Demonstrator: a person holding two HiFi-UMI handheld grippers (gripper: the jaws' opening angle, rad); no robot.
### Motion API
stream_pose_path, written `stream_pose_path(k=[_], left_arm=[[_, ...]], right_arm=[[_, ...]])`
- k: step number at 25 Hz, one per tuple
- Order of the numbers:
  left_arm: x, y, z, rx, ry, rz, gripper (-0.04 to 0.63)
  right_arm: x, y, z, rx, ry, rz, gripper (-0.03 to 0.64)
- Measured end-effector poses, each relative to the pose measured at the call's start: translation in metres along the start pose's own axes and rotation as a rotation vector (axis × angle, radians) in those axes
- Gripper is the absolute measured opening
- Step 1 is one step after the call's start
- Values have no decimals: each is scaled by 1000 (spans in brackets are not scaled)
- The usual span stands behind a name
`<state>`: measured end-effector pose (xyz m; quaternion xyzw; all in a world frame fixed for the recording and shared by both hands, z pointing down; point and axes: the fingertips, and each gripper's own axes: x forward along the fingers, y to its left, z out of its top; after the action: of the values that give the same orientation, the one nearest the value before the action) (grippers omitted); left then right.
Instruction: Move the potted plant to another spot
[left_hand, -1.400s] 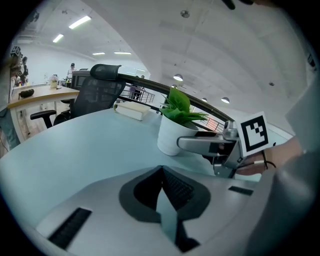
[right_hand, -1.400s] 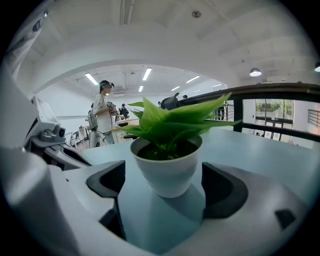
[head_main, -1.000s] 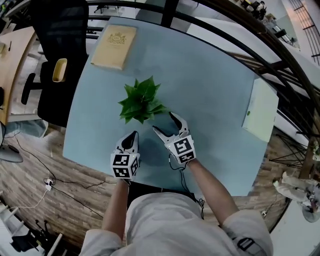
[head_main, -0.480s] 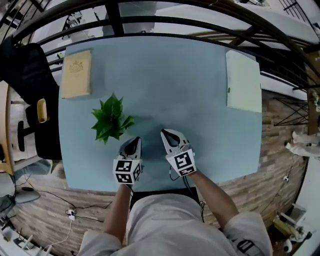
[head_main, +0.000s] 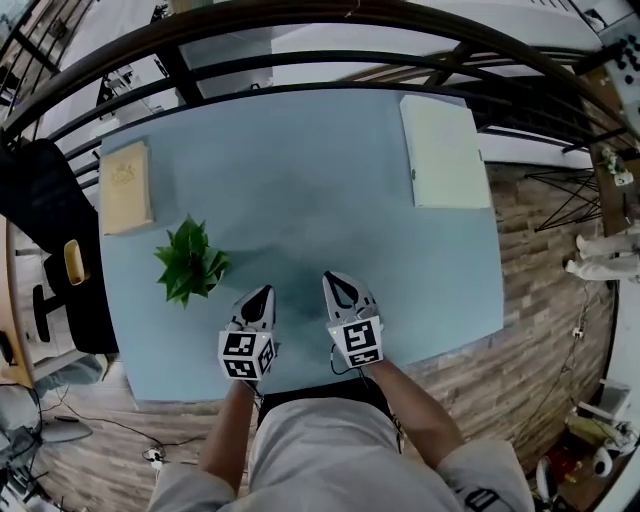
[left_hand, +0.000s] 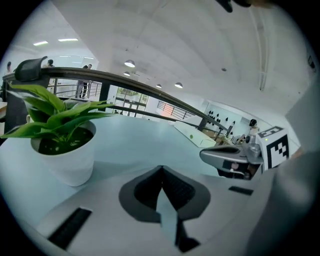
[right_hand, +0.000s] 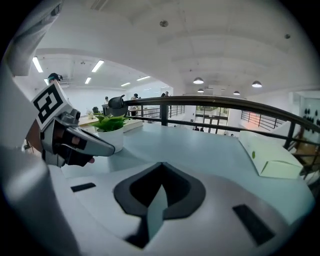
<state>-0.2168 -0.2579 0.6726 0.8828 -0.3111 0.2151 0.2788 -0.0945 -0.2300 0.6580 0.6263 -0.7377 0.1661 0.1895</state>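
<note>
The potted plant (head_main: 188, 262), green leaves in a white pot, stands free on the pale blue table (head_main: 300, 190) near its left edge. In the left gripper view the potted plant (left_hand: 64, 152) is close on the left; in the right gripper view the potted plant (right_hand: 111, 134) sits farther off, behind the left gripper (right_hand: 75, 142). My left gripper (head_main: 262, 294) is shut and empty, to the right of the plant and apart from it. My right gripper (head_main: 335, 281) is also shut on nothing, beside the left one near the table's front edge.
A tan book (head_main: 125, 187) lies at the far left of the table and a pale green box (head_main: 443, 150) at the far right. A black chair (head_main: 55, 255) stands off the left edge. A dark railing (head_main: 300, 55) runs behind the table.
The right gripper's jaws, open beside the plant a second ago, are now shut. Both grippers have drawn away from the plant, which now stands well to their left.
</note>
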Motion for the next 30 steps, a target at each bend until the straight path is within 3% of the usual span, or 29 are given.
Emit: stream_pose_path(k=[6,10,17,30], left_arm=[[-9,-40,15,22,-28,-6,11],[-14,-60,30,21,-59,-8,11],[-30,-111,66,81,-113,-40,11],[-78,-154,158,139,-348,-5,11]], right_arm=[[-30,-5,7,0,-2,8,3],[-48,-10,26,-25,-37,20,3],[-85,-28,66,-40,-123,18,3],[-156,-81,160,39,-328,-57,3]])
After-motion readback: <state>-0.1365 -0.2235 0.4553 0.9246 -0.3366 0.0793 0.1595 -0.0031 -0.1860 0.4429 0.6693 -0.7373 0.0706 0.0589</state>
